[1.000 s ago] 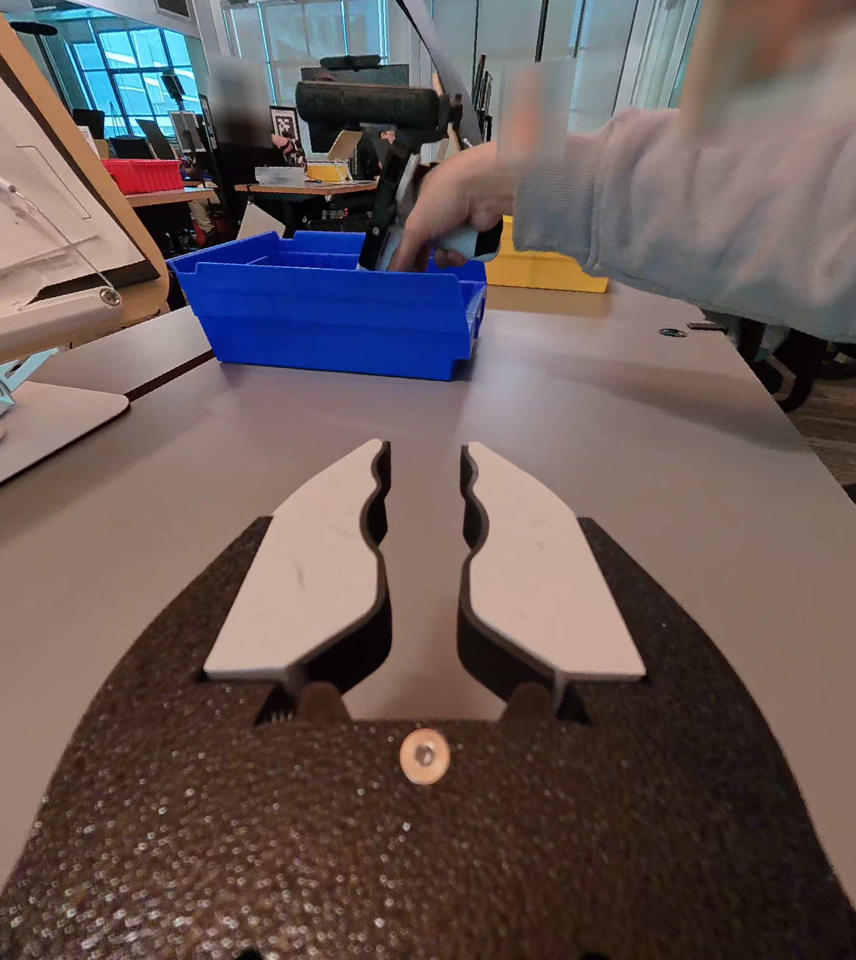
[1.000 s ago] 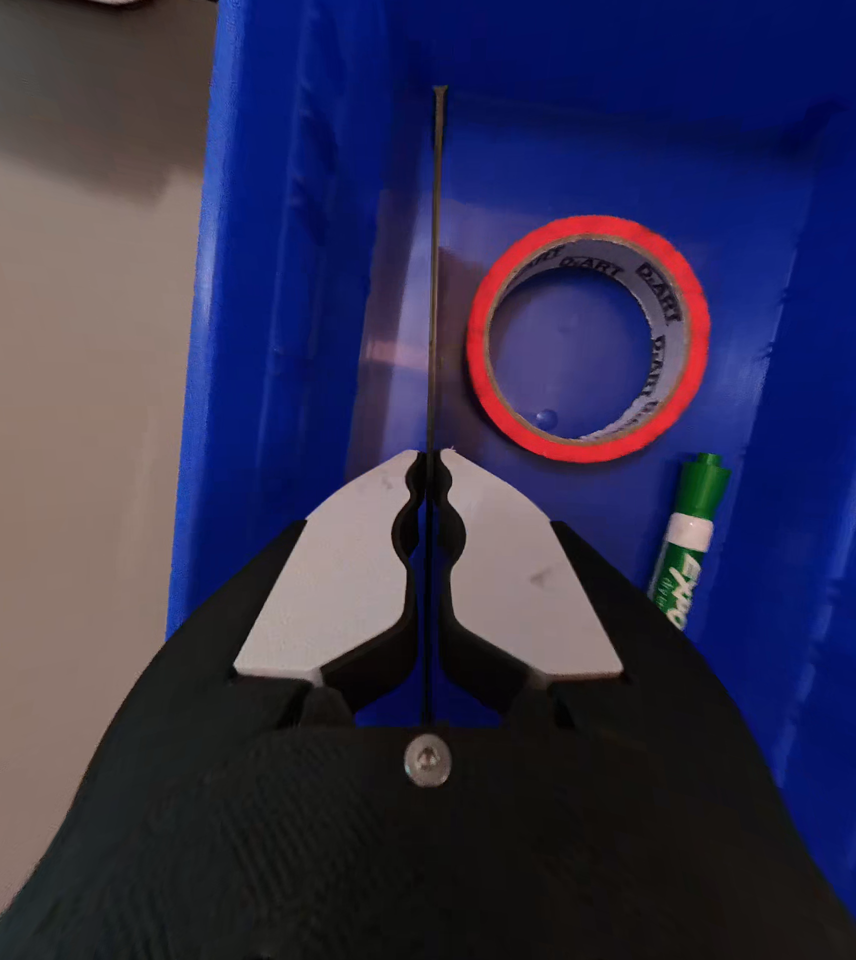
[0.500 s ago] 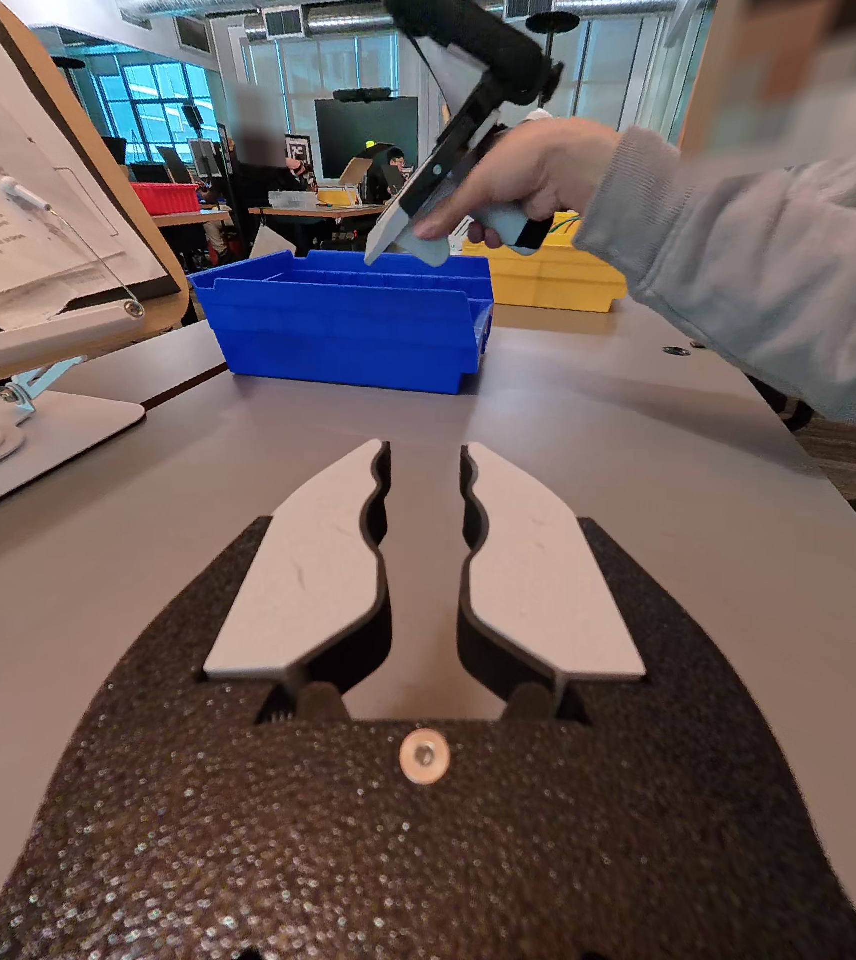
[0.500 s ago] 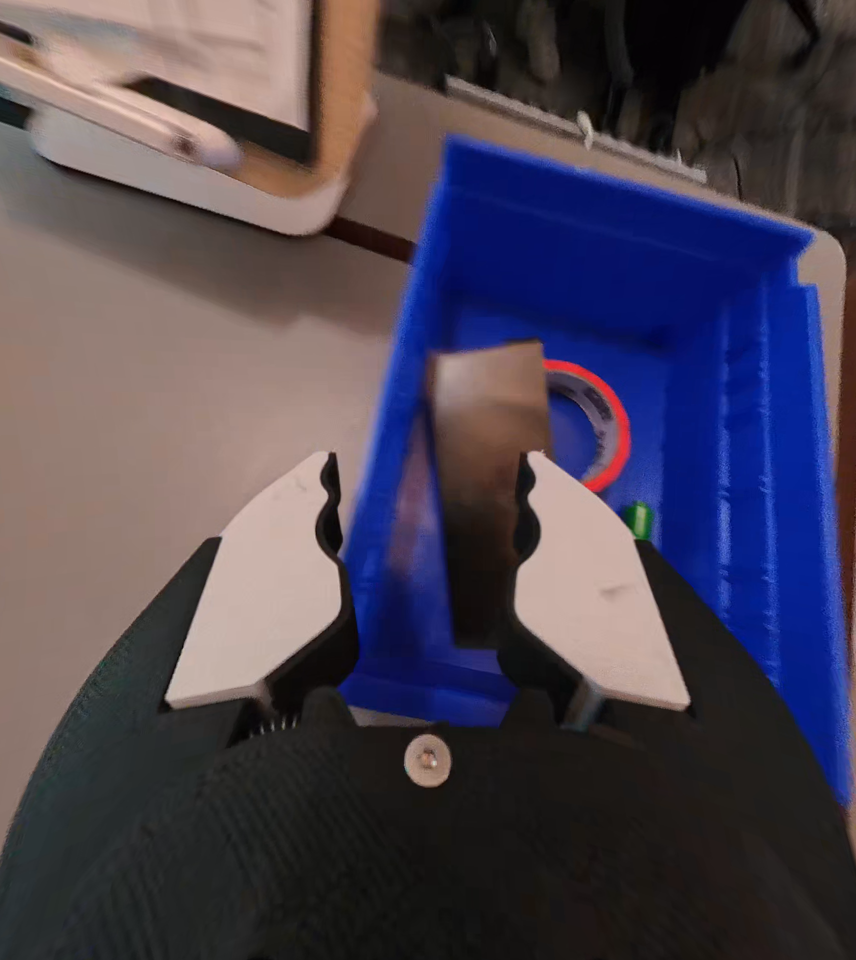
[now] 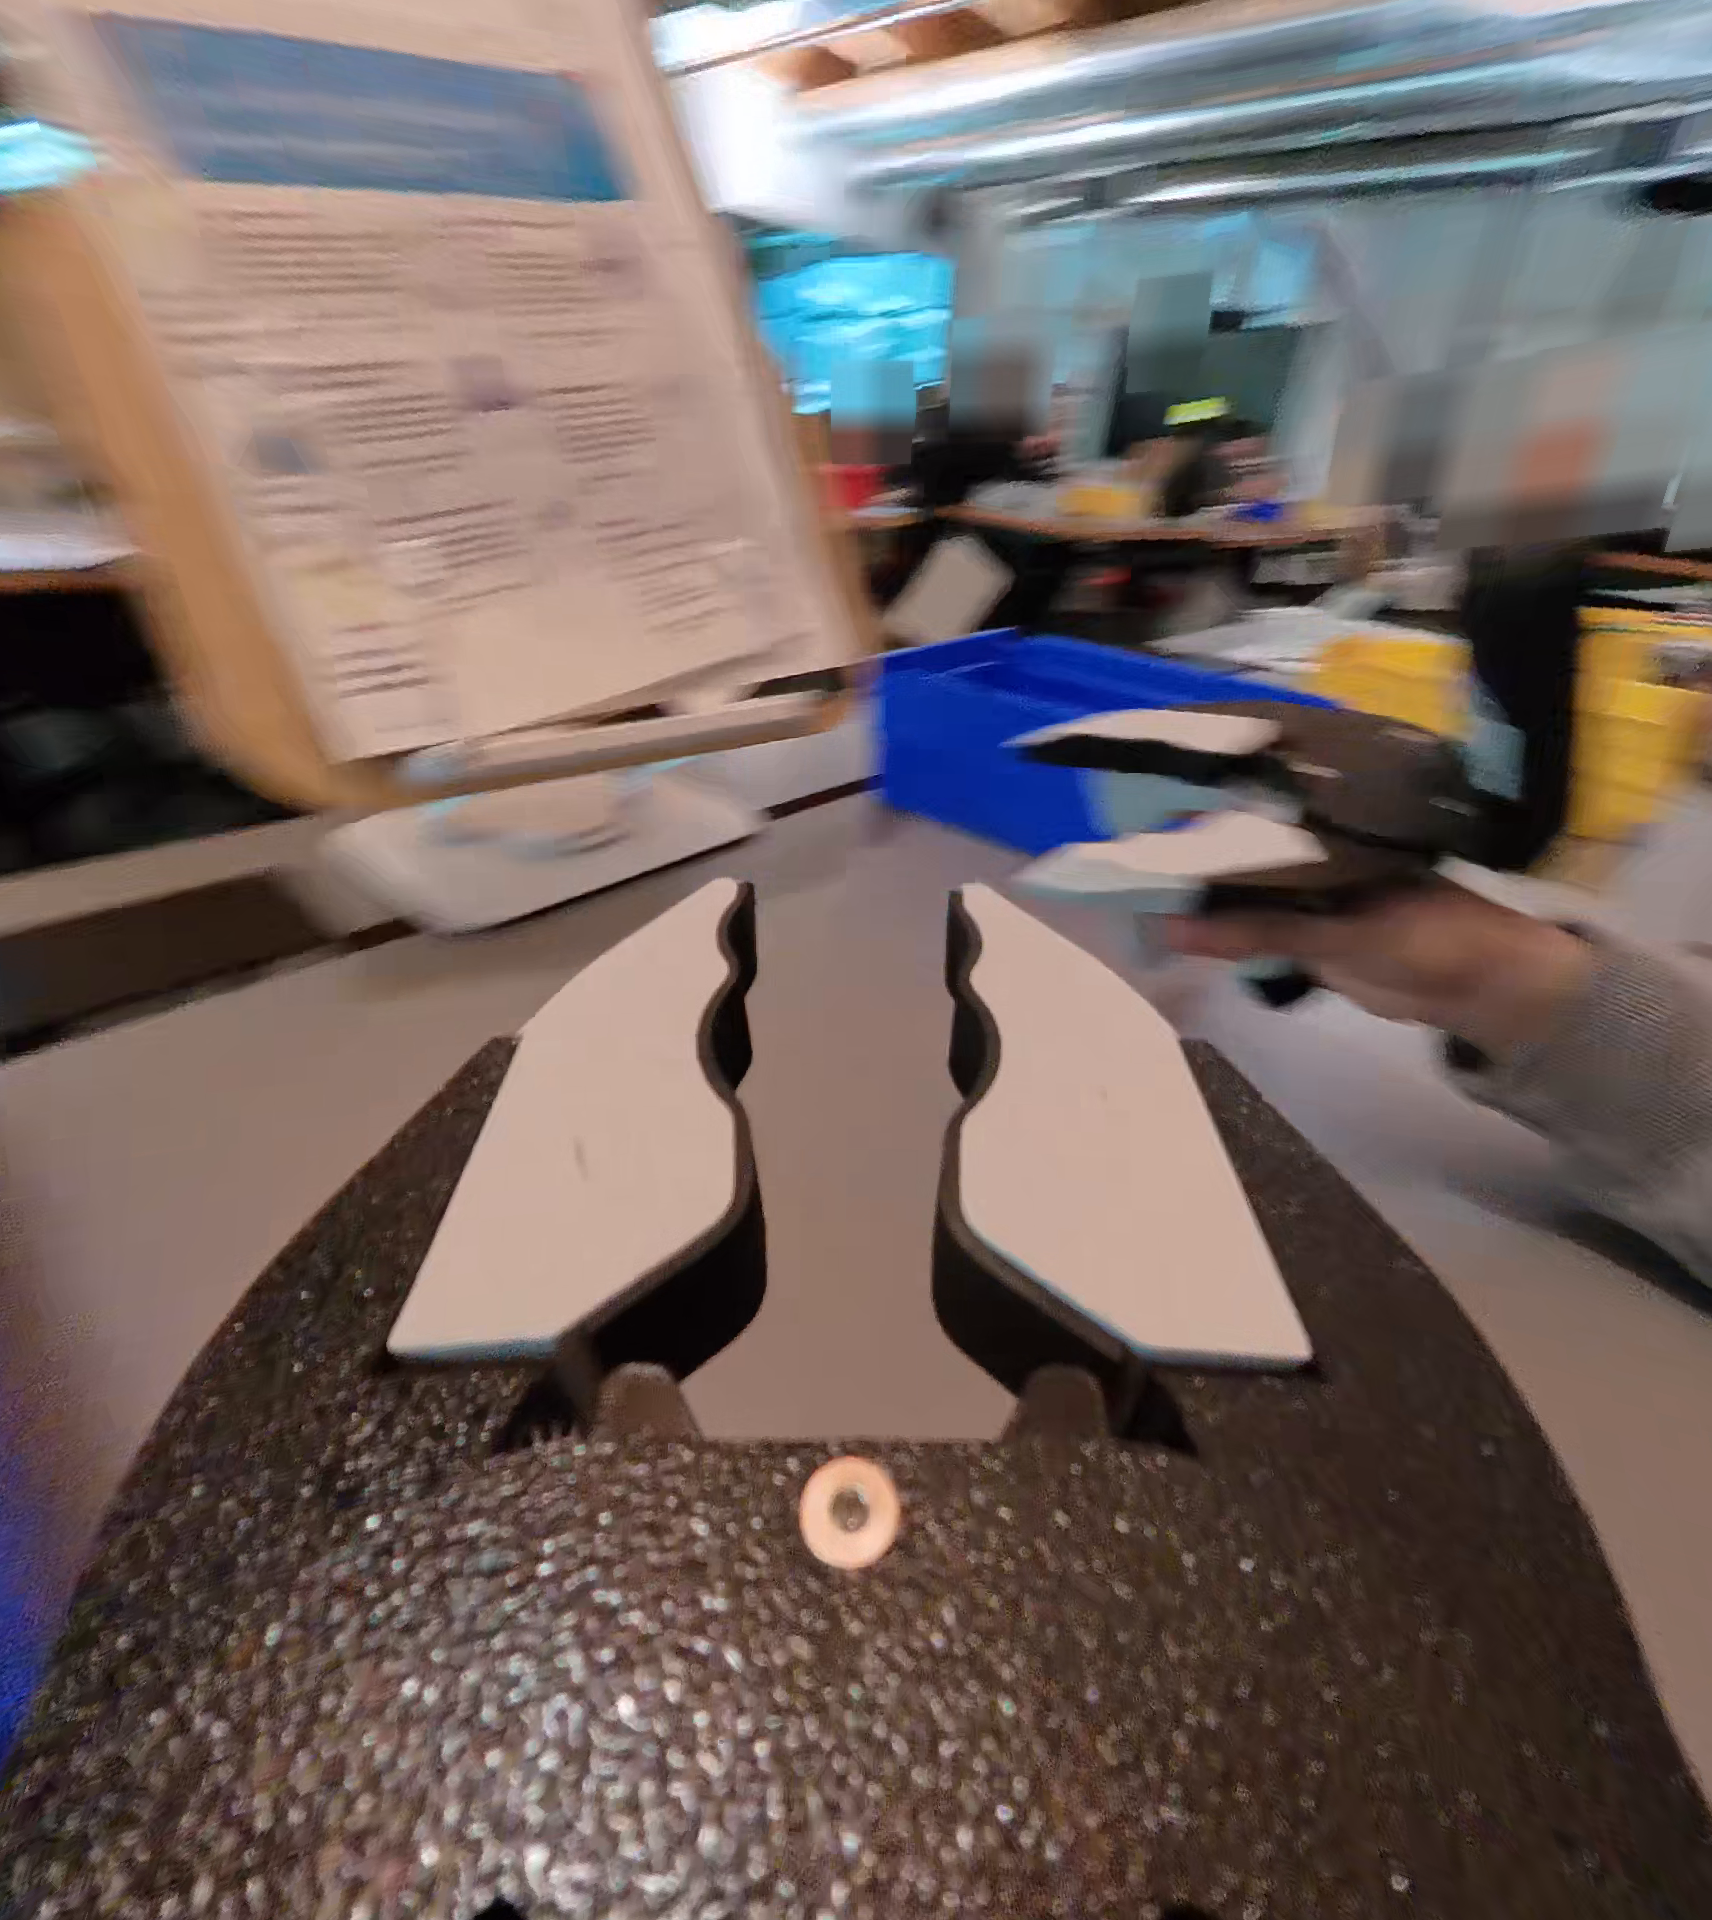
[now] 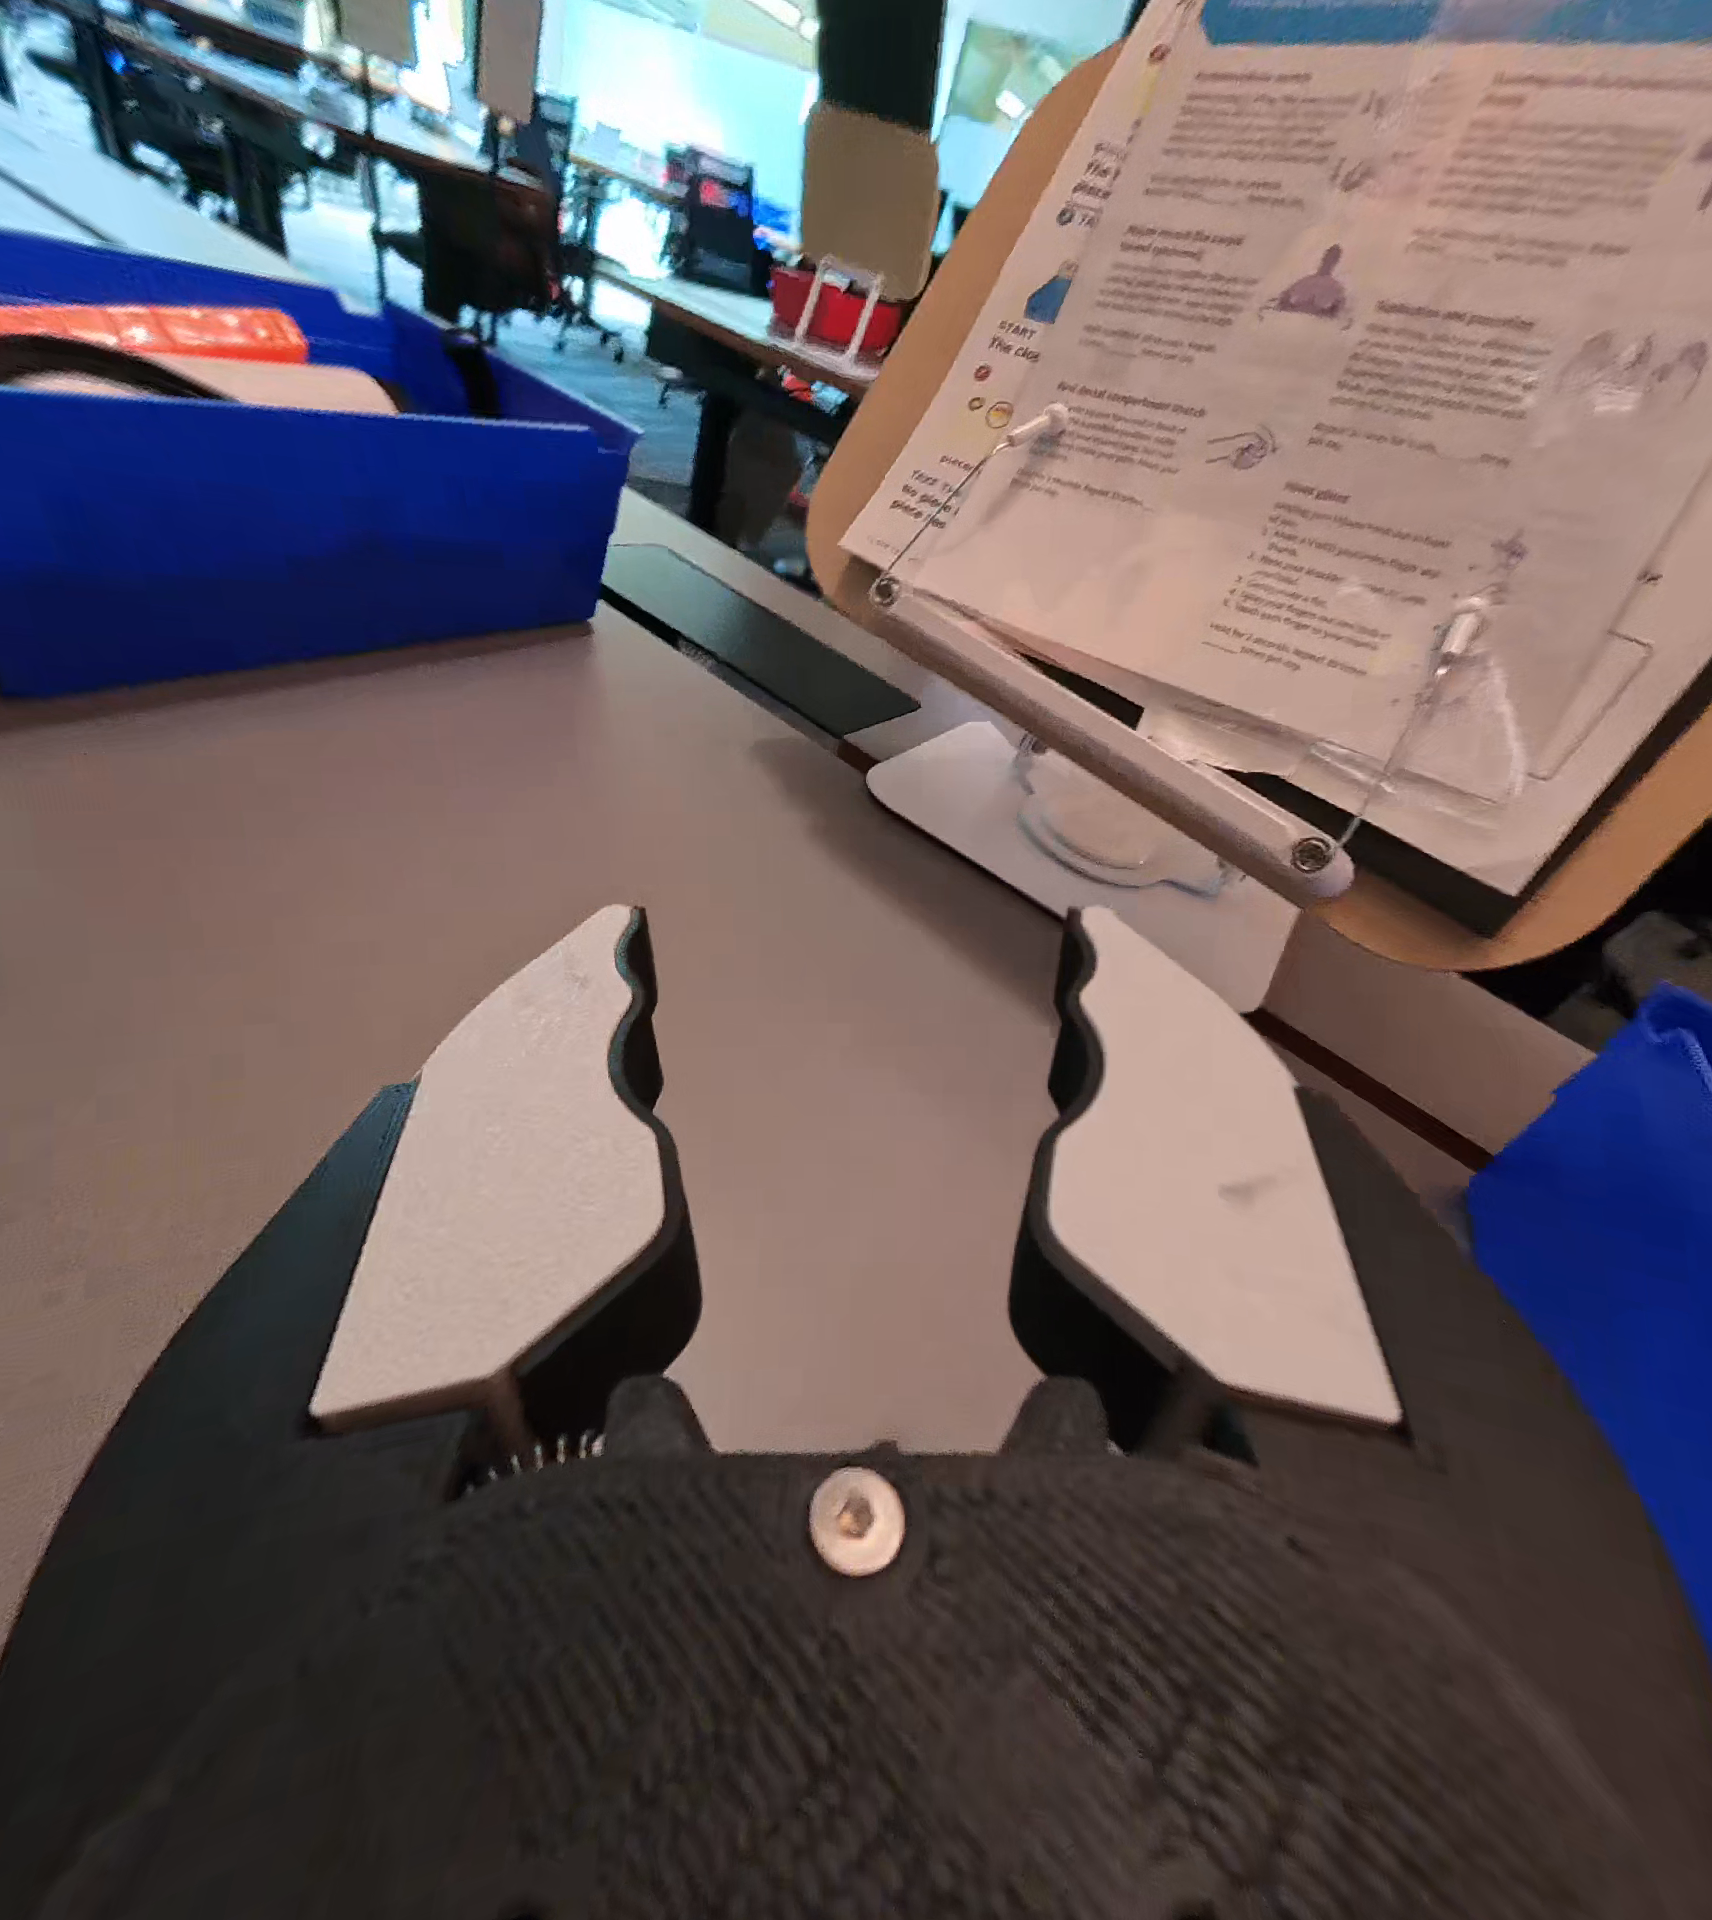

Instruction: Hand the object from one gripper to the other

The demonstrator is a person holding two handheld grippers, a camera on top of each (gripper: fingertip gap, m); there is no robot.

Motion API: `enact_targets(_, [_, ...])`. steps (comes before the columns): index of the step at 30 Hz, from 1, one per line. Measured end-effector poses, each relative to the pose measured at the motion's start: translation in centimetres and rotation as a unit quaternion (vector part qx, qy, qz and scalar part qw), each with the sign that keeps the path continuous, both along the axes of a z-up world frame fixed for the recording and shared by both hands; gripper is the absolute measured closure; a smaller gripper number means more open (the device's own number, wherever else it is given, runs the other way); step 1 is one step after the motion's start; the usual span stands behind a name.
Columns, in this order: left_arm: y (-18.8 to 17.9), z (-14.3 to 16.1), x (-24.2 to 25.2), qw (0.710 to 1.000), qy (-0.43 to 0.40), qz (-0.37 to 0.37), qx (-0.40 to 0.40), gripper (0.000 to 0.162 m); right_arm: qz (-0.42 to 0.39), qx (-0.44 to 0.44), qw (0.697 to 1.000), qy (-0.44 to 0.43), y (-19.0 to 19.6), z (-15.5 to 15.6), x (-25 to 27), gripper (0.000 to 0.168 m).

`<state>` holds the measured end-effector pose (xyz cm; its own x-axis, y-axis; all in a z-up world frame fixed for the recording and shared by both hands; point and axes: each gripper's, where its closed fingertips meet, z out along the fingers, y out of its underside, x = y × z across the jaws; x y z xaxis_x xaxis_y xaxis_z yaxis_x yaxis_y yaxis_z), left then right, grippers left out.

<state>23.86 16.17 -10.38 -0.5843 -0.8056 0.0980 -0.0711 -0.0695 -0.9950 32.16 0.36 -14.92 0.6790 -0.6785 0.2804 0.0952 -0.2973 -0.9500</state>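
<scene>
My left gripper [image 5: 847, 904] is open and empty, low over the grey table [image 5: 208, 1143]. My right gripper [image 6: 852, 925] is open wide and empty above the table, pointing at a document stand [image 6: 1351, 416]. In the blurred left wrist view the right gripper [image 5: 1028, 810] shows ahead on the right, turned on its side in a hand [image 5: 1371, 956], in front of a blue bin [image 5: 945, 748]. No hand-over object shows in either view.
A second blue bin [image 6: 260, 520] holding an orange item and a grey roll stands at the left of the right wrist view. The first bin's corner [image 6: 1662, 1299] is close on the right. The stand's white base [image 6: 1091, 831] sits ahead on the table.
The right gripper held a thin dark sheet in the blue bin, opened and let it go, then swung out low over the table. The left gripper has turned towards the document stand.
</scene>
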Motion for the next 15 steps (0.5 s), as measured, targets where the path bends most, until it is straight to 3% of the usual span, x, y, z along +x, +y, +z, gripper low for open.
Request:
enact_targets(3, [12.4,-1.2,0.9,0.969,0.109,0.223,-0.007,0.121,0.014,0.063,0.998,0.020,0.4,-0.1,-0.5,0.093])
enact_targets(6, [21.2,-4.0,0.3,0.922,0.205,0.324,-0.051,0.106,0.024,0.086,0.996,0.028,1.1,-0.2,-0.7,0.095])
enact_targets(9, [24.0,-7.3,1.0,0.900,0.273,0.317,-0.123,0.106,0.026,0.061,0.998,0.024,1.5,-0.7,-0.9,0.093])
enact_targets(12, [23.2,-9.3,1.9,0.885,0.323,0.274,-0.192,0.106,0.034,0.060,0.997,0.022,2.0,-0.8,-1.2,0.094])
enact_targets(13, [23.1,-9.3,2.0,0.886,0.319,0.272,-0.197,0.118,0.036,0.061,0.997,0.023,2.1,-0.9,-1.3,0.094])
enact_targets(15, [23.3,-9.2,2.3,0.884,0.318,0.281,-0.196,0.123,0.045,0.059,0.997,0.029,2.5,-1.2,-1.5,0.094])
